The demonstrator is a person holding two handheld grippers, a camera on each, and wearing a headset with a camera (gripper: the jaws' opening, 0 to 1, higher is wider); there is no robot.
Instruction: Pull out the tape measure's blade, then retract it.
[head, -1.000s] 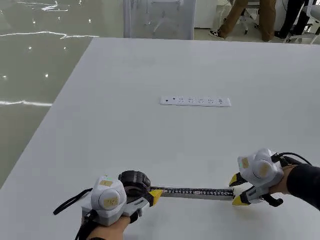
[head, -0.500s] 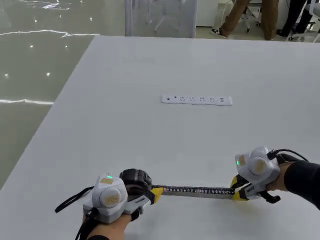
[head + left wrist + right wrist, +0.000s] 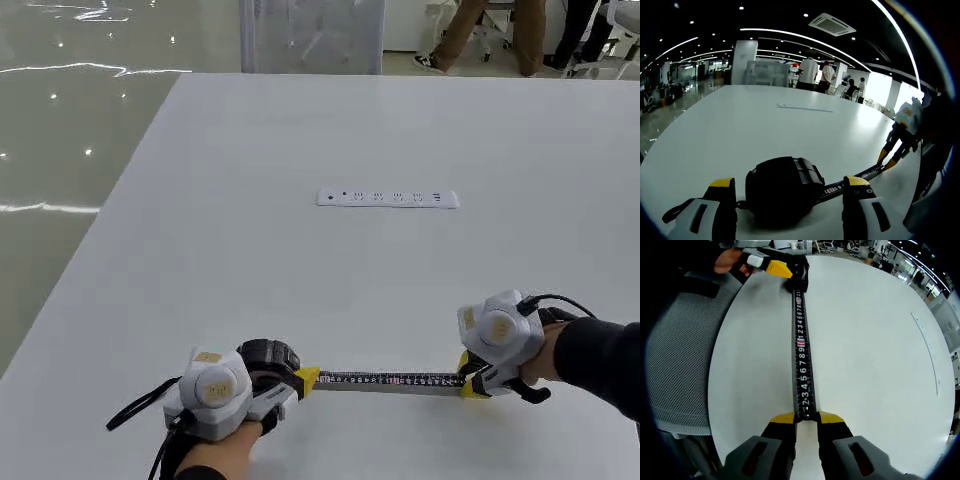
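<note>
The black tape measure case rests on the white table, near its front edge. My left gripper is shut on the case, one yellow-tipped jaw on each side. The blade runs flat along the table, rightward from the case. My right gripper is shut on the blade's end. In the right gripper view the numbered blade leads from my right gripper up to the case. The right gripper also shows far right in the left gripper view.
A white power strip lies mid-table, well beyond the blade. A black wrist strap trails left from the case. A grey mesh chair stands off the table's near edge. People stand past the far end.
The right gripper's jaws, open around the blade's end a second ago, have closed on it. The left gripper and the case have stayed put.
</note>
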